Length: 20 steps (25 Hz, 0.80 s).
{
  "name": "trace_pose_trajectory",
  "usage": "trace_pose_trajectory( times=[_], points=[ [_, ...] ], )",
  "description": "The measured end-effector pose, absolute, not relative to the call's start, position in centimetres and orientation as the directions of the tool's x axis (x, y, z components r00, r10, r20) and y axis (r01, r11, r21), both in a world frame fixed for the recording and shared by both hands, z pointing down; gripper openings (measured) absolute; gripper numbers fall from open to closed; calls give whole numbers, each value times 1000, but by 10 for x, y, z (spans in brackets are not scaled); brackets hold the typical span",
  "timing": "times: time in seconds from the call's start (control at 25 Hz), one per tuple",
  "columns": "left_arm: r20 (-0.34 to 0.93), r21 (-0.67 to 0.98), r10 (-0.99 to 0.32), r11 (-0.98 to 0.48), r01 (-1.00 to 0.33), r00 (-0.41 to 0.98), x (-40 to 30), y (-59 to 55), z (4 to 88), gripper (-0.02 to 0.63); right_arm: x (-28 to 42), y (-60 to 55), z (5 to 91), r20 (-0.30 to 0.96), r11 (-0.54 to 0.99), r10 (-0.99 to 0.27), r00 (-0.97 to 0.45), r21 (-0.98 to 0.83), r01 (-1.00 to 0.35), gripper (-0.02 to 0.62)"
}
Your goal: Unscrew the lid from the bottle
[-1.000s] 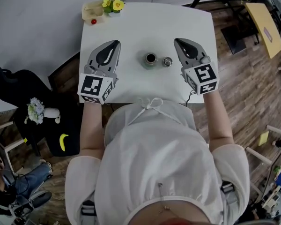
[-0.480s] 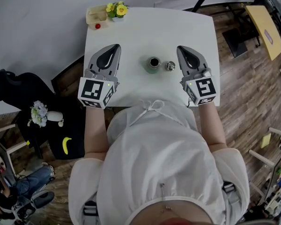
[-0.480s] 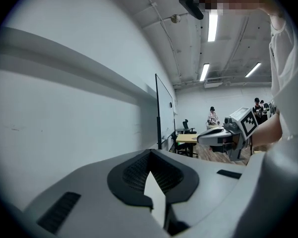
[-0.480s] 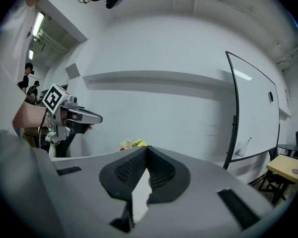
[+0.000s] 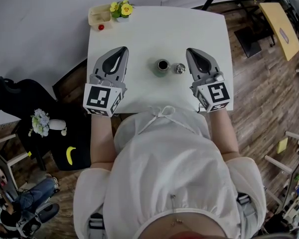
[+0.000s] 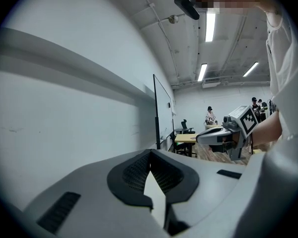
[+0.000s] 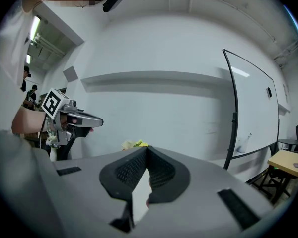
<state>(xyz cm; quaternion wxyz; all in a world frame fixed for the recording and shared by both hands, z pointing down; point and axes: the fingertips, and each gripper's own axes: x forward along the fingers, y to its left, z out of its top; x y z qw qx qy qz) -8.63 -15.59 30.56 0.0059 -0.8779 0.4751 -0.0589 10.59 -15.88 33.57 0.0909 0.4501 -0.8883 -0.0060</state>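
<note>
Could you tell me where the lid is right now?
In the head view, the lid sits on the white table, just right of the bottle and left of the right gripper.

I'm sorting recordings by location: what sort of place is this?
Probably a lab or classroom-like workroom: there is a whiteboard, ceiling strip lights, and a yellow desk on wood flooring.

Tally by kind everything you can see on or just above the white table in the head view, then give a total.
bottle: 1
lid: 1
hand-held grippers: 2 (left hand-held gripper, right hand-held gripper)
bunch of yellow flowers: 1
pale container: 1
small red object: 1
Total: 7
</note>
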Motion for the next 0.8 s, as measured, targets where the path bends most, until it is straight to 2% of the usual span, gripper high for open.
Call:
trace_pose_trajectory(
  times=[0.8],
  points=[
    [113, -61, -846, -530, -846, 521, -73, -145, 309, 20, 118, -142, 337, 138, 586, -808, -573, 85, -806, 2]
  ],
)
